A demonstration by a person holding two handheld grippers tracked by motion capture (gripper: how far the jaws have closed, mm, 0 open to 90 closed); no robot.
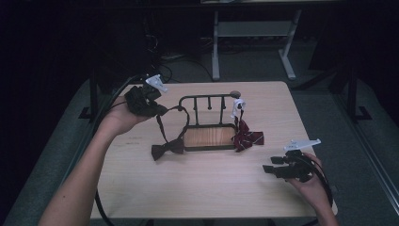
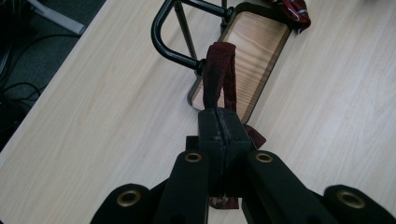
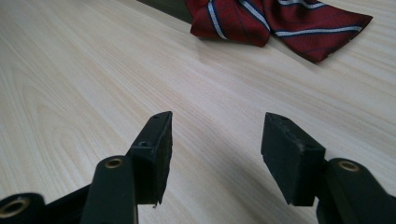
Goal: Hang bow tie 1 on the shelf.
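Left tongs (image 2: 219, 123) clenched on dark bow tie's strap (image 2: 219, 70): limp, light; pinch strap. Right tongs (image 3: 215, 154) released.

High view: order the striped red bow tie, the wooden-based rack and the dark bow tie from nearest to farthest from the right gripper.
1. Striped red bow tie, at the rack's right end.
2. Wooden-based rack, mid-table.
3. Dark bow tie, left of the rack, its strap held by the left gripper.

no readable text, labels, numbers
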